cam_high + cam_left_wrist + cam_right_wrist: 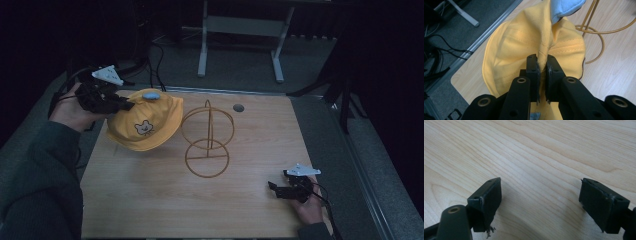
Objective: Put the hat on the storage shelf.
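Note:
A yellow child's hat (145, 122) with a bear face and a light blue button on top hangs above the table's left rear. My left gripper (125, 105) is shut on a fold of the yellow hat (534, 42); in the left gripper view its pads (536, 71) pinch the fabric (542, 55). A gold wire stand (207, 137) of crossed rings on a round base stands upright just right of the hat. My right gripper (276, 188) rests open near the table's front right, and its jaws (540, 202) stand wide apart over bare wood.
The wooden table (150, 200) has a small round grommet (238, 107) at its rear edge. Grey floor, cables and a white desk frame (240, 30) lie beyond it. A metal strip runs along the table's far edge.

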The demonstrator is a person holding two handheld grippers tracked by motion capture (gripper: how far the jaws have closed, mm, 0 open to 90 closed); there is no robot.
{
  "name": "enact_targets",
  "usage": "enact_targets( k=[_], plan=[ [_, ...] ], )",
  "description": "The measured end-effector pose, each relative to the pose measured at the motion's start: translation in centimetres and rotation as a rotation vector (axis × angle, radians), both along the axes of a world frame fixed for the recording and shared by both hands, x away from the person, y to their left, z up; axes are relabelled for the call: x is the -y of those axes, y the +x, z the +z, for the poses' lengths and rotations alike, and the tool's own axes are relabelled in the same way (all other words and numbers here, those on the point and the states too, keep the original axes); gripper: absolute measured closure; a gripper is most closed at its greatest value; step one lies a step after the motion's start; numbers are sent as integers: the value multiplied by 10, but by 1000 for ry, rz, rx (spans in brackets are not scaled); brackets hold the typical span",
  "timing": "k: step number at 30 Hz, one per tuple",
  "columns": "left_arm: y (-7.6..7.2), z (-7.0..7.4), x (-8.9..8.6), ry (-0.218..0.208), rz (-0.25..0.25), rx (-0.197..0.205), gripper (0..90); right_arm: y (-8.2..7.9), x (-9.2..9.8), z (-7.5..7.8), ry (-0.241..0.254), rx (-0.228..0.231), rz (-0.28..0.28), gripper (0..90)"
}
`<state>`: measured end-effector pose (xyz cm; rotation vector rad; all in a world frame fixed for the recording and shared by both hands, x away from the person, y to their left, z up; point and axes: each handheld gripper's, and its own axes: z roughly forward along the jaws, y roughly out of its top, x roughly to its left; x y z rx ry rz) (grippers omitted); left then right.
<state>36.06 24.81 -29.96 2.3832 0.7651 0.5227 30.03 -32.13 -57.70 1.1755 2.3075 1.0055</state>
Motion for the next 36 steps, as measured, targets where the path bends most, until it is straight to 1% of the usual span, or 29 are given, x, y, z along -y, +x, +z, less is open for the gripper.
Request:
enact_targets(
  k=[4,17,23,26,28,30,31,36],
  plan=[
    [0,1,0,-14,-5,7,833,0,0,0,0,0,0,181],
    [-1,7,3,-12,-17,21,833,0,0,0,-1,-1,0,181],
    [-2,11,1,-26,-24,27,833,0,0,0,-1,-1,0,181],
    [-3,16,0,-35,-21,40,833,0,0,0,-1,-1,0,181],
    [-4,19,0,-30,-23,45,833,0,0,0,-1,0,1,181],
    [-4,20,0,-35,-21,47,833,0,0,0,-1,-1,0,181],
    [-5,23,0,-35,-21,52,833,0,0,0,-1,0,0,181],
    [-5,27,1,-34,-33,55,833,0,0,0,0,-1,0,181]
  ],
)
